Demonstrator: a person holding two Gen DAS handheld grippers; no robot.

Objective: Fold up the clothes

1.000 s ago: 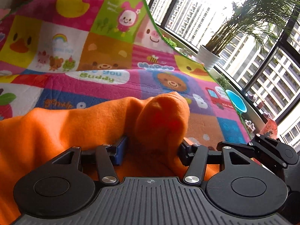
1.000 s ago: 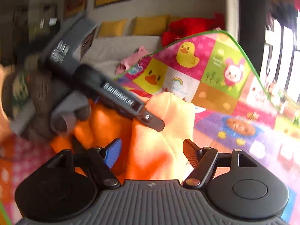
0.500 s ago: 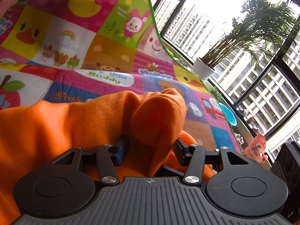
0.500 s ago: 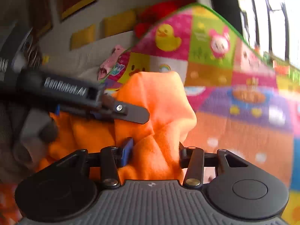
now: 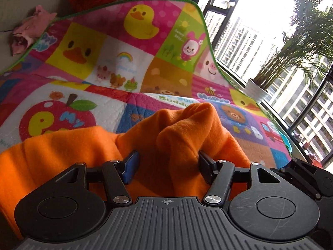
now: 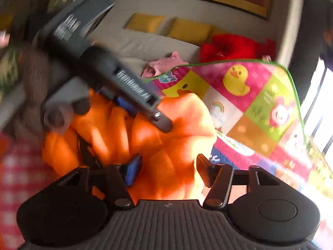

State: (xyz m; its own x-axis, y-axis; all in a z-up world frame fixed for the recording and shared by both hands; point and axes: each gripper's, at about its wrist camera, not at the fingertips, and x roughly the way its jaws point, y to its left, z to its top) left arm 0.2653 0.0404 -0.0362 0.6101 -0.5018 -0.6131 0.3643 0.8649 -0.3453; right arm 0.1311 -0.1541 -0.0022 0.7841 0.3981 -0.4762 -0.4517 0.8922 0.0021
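Observation:
An orange fleece garment (image 5: 181, 133) lies bunched on a colourful patchwork play mat (image 5: 116, 62). My left gripper (image 5: 166, 164) is shut on a thick fold of it, cloth bulging up between the fingers. In the right wrist view, my right gripper (image 6: 168, 170) is shut on another bunch of the same orange garment (image 6: 177, 129). The left gripper's body (image 6: 116, 79), held by a gloved hand (image 6: 52, 104), shows just ahead and left of the right gripper, over the garment.
A sofa (image 6: 145, 43) with yellow cushions, a red item (image 6: 231, 45) and a pink cloth (image 5: 29, 29) stands behind the mat. Windows and a potted plant (image 5: 258, 91) are to the right. A red checked cloth (image 6: 18, 177) lies at the left.
Both grippers have moved with the orange garment held; the left view has tilted up toward the sofa. The right view has swung back, and the left gripper now crosses higher over the cloth.

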